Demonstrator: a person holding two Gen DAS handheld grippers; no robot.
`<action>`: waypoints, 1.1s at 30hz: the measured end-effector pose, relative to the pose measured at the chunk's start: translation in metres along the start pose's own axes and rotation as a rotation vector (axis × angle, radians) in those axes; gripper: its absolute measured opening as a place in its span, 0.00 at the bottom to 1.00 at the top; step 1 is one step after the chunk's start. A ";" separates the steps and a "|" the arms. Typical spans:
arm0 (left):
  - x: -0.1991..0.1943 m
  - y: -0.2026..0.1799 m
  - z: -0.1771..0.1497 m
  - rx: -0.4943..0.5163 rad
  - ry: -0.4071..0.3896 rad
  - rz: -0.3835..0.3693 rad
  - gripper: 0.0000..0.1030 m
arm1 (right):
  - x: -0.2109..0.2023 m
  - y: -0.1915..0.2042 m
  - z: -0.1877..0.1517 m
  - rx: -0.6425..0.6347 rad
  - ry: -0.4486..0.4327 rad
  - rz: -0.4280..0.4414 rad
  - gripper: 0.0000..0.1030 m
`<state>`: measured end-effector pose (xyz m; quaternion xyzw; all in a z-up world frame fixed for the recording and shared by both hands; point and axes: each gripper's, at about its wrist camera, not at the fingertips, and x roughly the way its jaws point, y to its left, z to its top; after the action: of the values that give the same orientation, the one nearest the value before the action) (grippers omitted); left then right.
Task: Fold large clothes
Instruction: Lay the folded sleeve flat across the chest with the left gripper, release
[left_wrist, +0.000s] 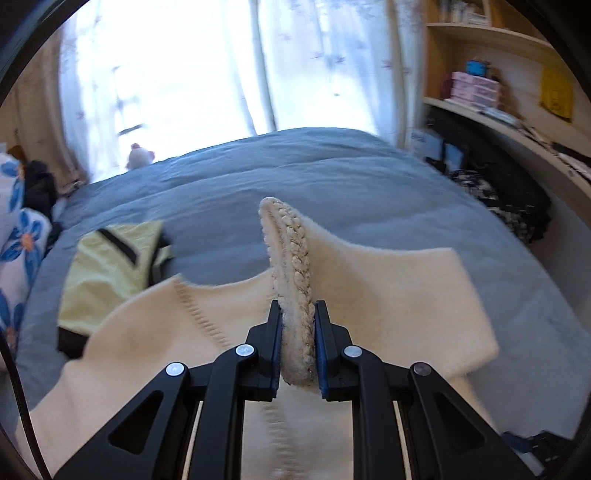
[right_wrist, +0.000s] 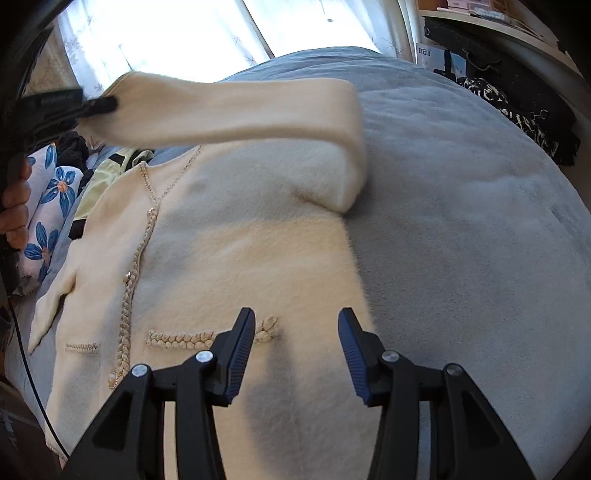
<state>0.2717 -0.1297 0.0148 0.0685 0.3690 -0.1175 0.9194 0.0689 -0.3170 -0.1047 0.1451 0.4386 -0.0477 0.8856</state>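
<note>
A cream fuzzy jacket (right_wrist: 236, 251) with braided trim lies front-up on a grey-blue bed cover (right_wrist: 461, 221). My left gripper (left_wrist: 298, 325) is shut on the braided cuff (left_wrist: 291, 258) of one sleeve. That sleeve (right_wrist: 229, 107) is lifted off the bed and stretches across above the jacket's chest in the right wrist view, where the left gripper (right_wrist: 99, 105) shows at the upper left, held by a hand (right_wrist: 16, 206). My right gripper (right_wrist: 295, 354) hovers open over the jacket's lower part, next to a braided pocket trim (right_wrist: 184, 339), with nothing between its fingers.
A pale yellow garment (left_wrist: 110, 269) with black trim lies on the bed left of the jacket. A blue-flowered pillow (left_wrist: 18, 240) sits at the far left. White curtains (left_wrist: 184, 74) hang behind the bed; shelves (left_wrist: 498, 99) and dark items stand at the right.
</note>
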 end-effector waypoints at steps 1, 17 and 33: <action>0.005 0.020 -0.007 -0.016 0.017 0.020 0.13 | 0.002 0.002 -0.001 -0.006 0.007 -0.003 0.46; 0.099 0.151 -0.110 -0.411 0.315 -0.102 0.62 | 0.027 0.014 0.033 -0.041 0.092 0.043 0.46; 0.160 0.147 -0.077 -0.369 0.320 -0.118 0.50 | 0.153 -0.050 0.202 0.167 0.084 0.007 0.59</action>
<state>0.3715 0.0013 -0.1458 -0.1047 0.5285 -0.0893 0.8377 0.3055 -0.4183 -0.1204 0.2219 0.4694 -0.0750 0.8513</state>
